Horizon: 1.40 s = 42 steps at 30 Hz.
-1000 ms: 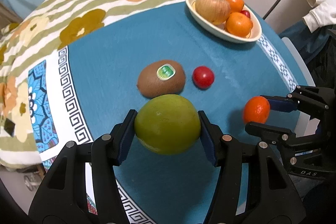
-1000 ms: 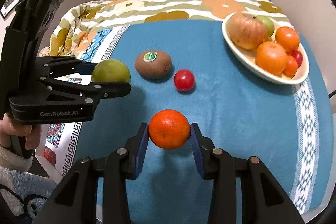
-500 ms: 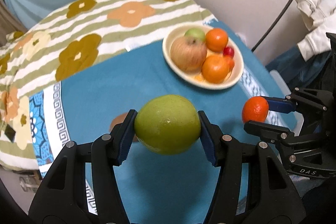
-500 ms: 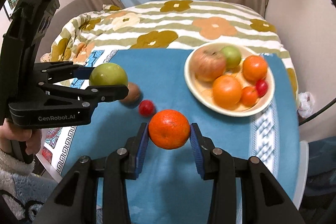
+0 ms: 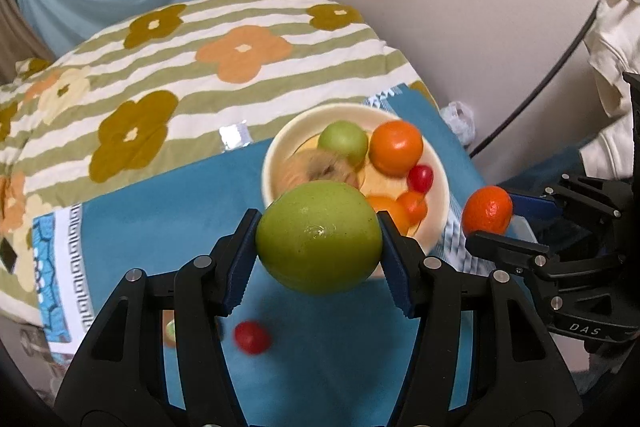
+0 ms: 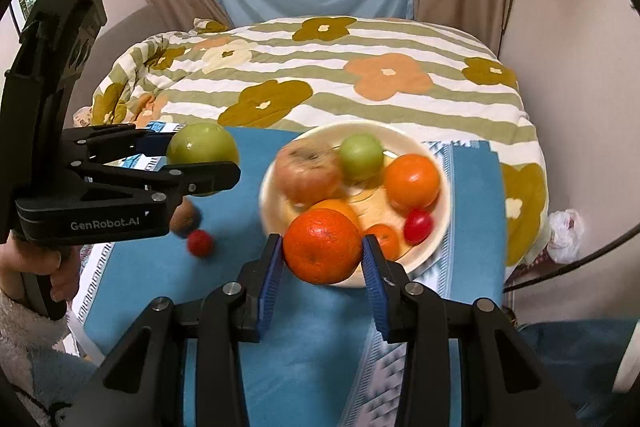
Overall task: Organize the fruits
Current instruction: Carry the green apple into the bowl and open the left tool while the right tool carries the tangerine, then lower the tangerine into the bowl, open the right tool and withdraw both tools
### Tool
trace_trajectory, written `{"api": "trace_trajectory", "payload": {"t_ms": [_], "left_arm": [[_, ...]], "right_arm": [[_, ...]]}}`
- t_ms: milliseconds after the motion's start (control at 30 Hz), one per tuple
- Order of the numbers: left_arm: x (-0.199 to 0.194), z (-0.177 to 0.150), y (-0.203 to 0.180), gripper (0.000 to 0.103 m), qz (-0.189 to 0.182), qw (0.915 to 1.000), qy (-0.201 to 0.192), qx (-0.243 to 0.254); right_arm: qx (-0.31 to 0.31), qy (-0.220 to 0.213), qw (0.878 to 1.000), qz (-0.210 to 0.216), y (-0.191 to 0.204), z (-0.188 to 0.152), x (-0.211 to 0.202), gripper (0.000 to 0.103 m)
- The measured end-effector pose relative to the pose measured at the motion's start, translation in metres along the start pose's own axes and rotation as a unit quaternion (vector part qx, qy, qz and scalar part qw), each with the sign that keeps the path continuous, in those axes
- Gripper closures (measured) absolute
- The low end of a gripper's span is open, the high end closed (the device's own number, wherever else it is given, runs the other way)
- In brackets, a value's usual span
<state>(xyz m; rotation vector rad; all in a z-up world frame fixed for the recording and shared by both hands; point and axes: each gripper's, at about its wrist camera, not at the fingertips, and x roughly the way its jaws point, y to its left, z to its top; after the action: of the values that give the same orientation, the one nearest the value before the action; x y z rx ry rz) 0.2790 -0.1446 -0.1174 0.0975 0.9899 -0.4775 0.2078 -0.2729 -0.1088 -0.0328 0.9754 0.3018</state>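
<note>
Cream bowl (image 6: pixel 438 187) holds fruit; left tool (image 5: pixel 319 247) clamps green fruit (image 5: pixel 319 238), right tool (image 6: pixel 323 255) clamps orange (image 6: pixel 322 246).

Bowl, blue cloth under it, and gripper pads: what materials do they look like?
Bowl: cream, smooth, likely glazed ceramic or melamine; soft sheen, can't tell which.
Blue cloth: woven fabric, matte, with a printed white patterned border.
Right gripper pads: blue, ribbed, probably rubber or soft plastic; black frame looks like moulded plastic with metal screws.
</note>
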Motion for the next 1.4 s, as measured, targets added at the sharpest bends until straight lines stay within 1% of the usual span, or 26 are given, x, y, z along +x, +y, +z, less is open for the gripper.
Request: {"api": "trace_trajectory", "payload": {"t_ms": [100, 367, 600, 800, 833, 867, 900, 933, 967, 1033, 1233, 1400], "left_arm": [[0.019, 0.015, -0.011, 0.042, 0.001, 1.0000, 0.002, -0.007], [0.060, 0.039, -0.033, 0.042, -0.003, 0.9999, 0.012, -0.003], [0.087, 0.048, -0.053, 0.042, -0.006, 0.9995, 0.028, 0.013], [0.094, 0.047, -0.065, 0.041, 0.008, 0.9988, 0.037, 0.032], [0.091, 0.047, -0.067, 0.034, 0.009, 0.9989, 0.031, 0.035], [0.088, 0.048, -0.067, 0.014, 0.010, 0.9990, 0.027, 0.035], [0.082, 0.048, -0.066, 0.003, 0.014, 0.9992, 0.017, 0.033], [0.076, 0.049, -0.065, 0.000, 0.018, 0.9993, 0.006, 0.031], [0.069, 0.050, -0.062, 0.000, 0.017, 0.9995, -0.006, 0.028], [0.060, 0.050, -0.056, 0.000, 0.019, 0.9995, -0.012, 0.022], [0.040, 0.038, -0.032, 0.000, 0.041, 0.9991, -0.014, -0.003], [0.024, 0.022, -0.016, 0.000, 0.054, 0.9980, -0.016, -0.028]], "right_arm": [[-0.005, 0.002, 1.000, 0.002, -0.020, 0.006, 0.005, 0.067], [-0.004, 0.005, 1.000, -0.001, -0.062, 0.014, 0.014, 0.067], [0.011, 0.006, 1.000, -0.007, -0.088, 0.010, 0.015, 0.066], [0.024, 0.005, 1.000, -0.003, -0.100, 0.005, 0.016, 0.066], [0.027, 0.005, 1.000, -0.001, -0.100, 0.005, 0.015, 0.066], [0.030, 0.004, 1.000, 0.001, -0.101, 0.005, 0.015, 0.066], [0.031, 0.003, 1.000, 0.002, -0.102, 0.005, 0.015, 0.067], [0.032, 0.002, 0.999, 0.002, -0.103, 0.005, 0.014, 0.067], [0.032, 0.001, 0.999, 0.002, -0.103, 0.006, 0.013, 0.067], [0.030, -0.001, 1.000, 0.003, -0.103, 0.006, 0.013, 0.067], [0.020, -0.006, 1.000, 0.010, -0.098, 0.011, 0.014, 0.067], [0.004, -0.010, 1.000, 0.024, -0.090, 0.024, 0.021, 0.066]]}}
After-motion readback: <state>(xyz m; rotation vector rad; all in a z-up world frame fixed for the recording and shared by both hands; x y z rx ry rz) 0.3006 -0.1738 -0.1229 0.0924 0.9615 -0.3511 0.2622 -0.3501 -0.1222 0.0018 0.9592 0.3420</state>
